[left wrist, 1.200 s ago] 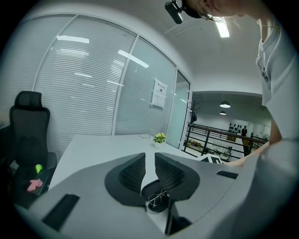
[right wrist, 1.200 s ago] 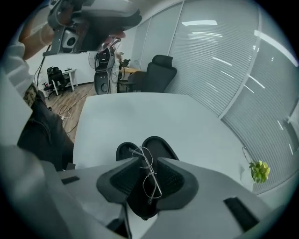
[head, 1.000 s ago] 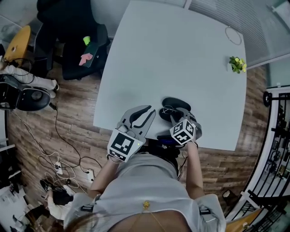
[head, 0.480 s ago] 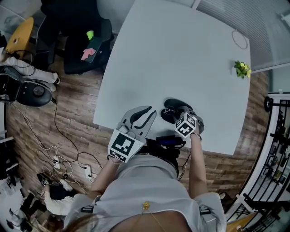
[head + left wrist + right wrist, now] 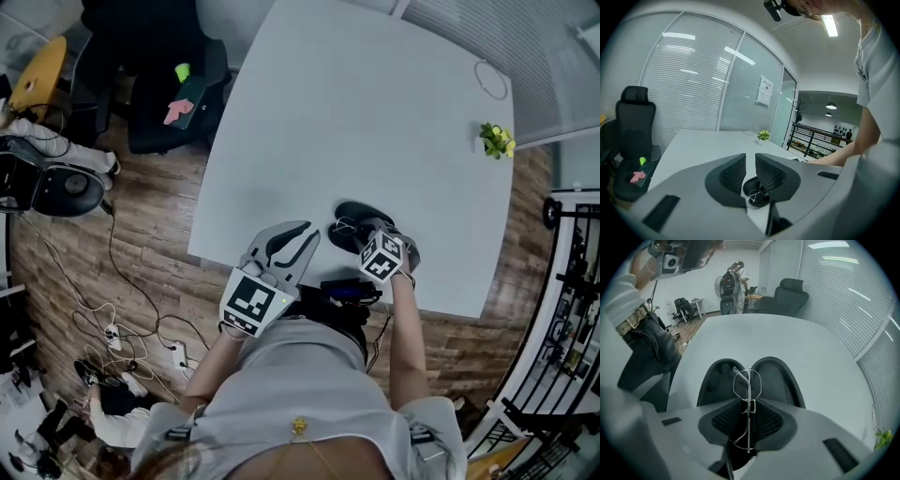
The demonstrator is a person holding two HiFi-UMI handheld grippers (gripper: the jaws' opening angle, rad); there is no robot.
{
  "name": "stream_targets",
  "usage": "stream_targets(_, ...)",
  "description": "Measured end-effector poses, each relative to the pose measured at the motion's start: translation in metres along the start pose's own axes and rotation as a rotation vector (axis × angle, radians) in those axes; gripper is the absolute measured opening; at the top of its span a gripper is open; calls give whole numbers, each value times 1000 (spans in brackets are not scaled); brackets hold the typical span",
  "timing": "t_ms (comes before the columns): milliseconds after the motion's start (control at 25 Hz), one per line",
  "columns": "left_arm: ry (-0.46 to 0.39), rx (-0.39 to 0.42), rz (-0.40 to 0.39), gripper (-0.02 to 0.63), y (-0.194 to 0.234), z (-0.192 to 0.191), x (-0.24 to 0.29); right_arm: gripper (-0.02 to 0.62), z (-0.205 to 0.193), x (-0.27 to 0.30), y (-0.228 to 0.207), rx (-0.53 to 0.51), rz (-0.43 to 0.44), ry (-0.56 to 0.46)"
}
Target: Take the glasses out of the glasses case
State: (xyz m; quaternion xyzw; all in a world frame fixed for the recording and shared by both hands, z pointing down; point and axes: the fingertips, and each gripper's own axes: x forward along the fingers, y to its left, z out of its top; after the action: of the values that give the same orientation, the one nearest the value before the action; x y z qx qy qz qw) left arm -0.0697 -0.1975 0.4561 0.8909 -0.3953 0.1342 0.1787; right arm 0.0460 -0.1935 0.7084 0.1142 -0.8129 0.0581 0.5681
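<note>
We are watching the right gripper (image 5: 749, 404) pointing steeply down over the open glasses case (image 5: 774, 376), which is lying on the table (image 5: 375, 112) close to the person's edge. Its jaws have just been closing, and the folded glasses (image 5: 747, 380) are standing edge-on between them. We are judging that the pads are now pressing on the thin wire frame from both sides. The relation we are weighing is this: the long axis of the glasses is running along the slot between the jaws, one lens is sticking out past the fingertips, and the two dark halves of the case are spreading out to either side beneath. We are therefore expecting that a lift back along the gripper's own line would clear the case without snagging. The left gripper (image 5: 750, 161) is hanging just beside the case on its left, jaws a little apart and holding nothing, so the right hand is the one on the job. Only the right gripper view is showing the grip, since from the head view the marker cube is covering it. That view is instead giving us the case's place on the table, and the left gripper view is showing the case low through its own jaws.
</note>
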Motion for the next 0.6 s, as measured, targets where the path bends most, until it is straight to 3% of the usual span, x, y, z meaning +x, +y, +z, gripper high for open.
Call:
stream_targets(200, -2, 9, -3, 64, -2, 0, -1, 95, 0, -2, 0, -45, -14, 16)
stream_targets(600, -4, 17, -11, 64, -7, -2, -3, 95, 2, -14, -3, -18, -45, -2)
